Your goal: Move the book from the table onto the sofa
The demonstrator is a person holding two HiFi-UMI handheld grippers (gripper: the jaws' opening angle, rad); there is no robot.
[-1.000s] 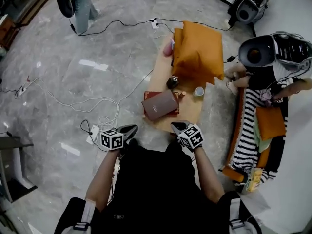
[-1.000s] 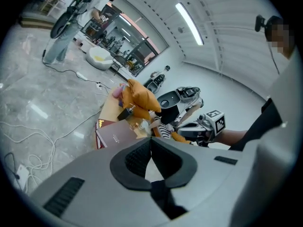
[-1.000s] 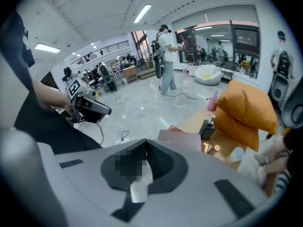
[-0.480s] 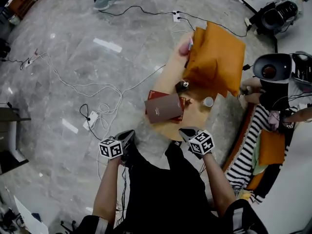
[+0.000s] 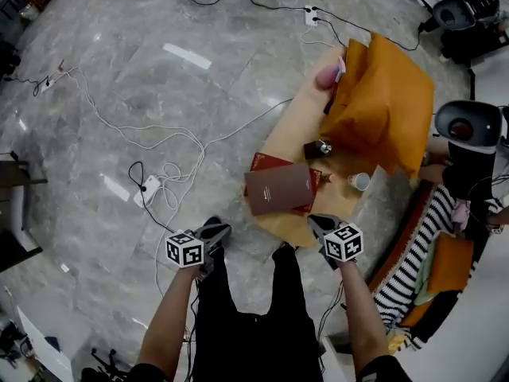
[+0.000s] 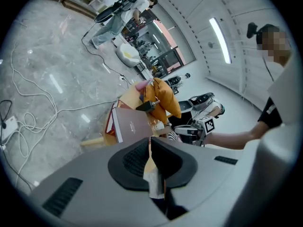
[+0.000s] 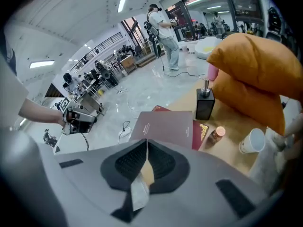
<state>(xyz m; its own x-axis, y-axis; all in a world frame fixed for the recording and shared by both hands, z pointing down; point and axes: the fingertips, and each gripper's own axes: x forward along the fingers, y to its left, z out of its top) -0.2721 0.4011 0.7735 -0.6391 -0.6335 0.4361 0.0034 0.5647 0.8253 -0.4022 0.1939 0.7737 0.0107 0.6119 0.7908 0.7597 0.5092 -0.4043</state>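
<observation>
My left gripper (image 5: 213,231) and right gripper (image 5: 318,223) hang near the desk (image 5: 298,126), fingers closed on nothing. The brown book (image 5: 278,189) lies flat on a red book (image 5: 264,162) there.

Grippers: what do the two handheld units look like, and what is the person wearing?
Both the left gripper and the right gripper have grey bodies, black ribbed jaw pads and a white cube printed with black square markers. The person wears black clothing; the forearms are unsleeved.
</observation>
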